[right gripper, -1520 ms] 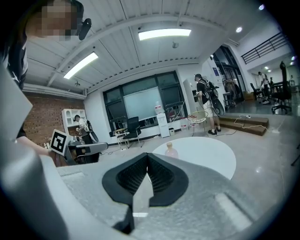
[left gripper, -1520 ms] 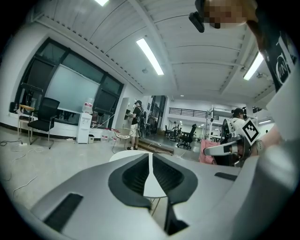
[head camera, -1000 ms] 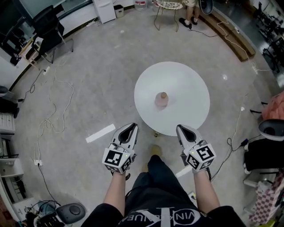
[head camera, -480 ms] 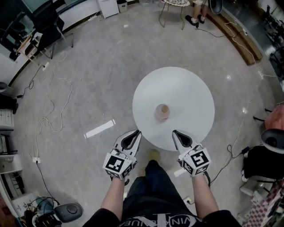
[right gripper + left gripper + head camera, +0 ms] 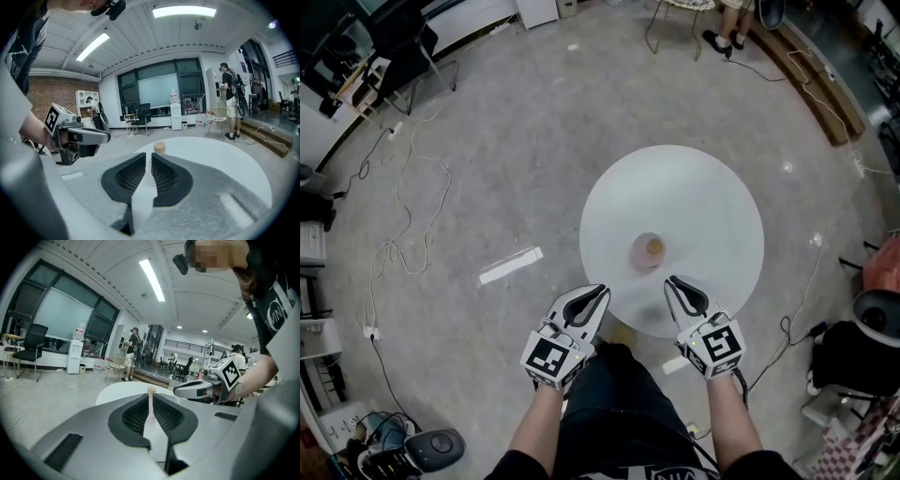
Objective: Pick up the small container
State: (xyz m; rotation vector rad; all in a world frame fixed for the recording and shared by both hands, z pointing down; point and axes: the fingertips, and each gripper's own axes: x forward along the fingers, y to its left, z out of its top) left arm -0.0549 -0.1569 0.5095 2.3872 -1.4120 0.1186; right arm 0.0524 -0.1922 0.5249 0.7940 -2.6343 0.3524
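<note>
A small clear container [image 5: 649, 250] with a cork lid stands upright near the middle of the round white table [image 5: 703, 187]. Both grippers hover at the table's near edge, short of the container. My left gripper [image 5: 600, 294] is shut and empty, and the container [image 5: 151, 391] shows just beyond its tips. My right gripper [image 5: 674, 283] points over the rim. Its jaws are opening, with a thin slit and nothing between them. In the right gripper view the container [image 5: 159, 147] stands a little beyond the right gripper [image 5: 148, 158].
Loose cables [image 5: 403, 244] and a white tape strip [image 5: 511, 265] lie on the grey floor to the left. An office chair [image 5: 874, 323] stands at the right, a wooden platform [image 5: 811, 80] at the far right, and a wire chair [image 5: 680, 14] beyond the table.
Both grippers have come forward to the table's near edge and stand closer to the container. The container has not moved.
</note>
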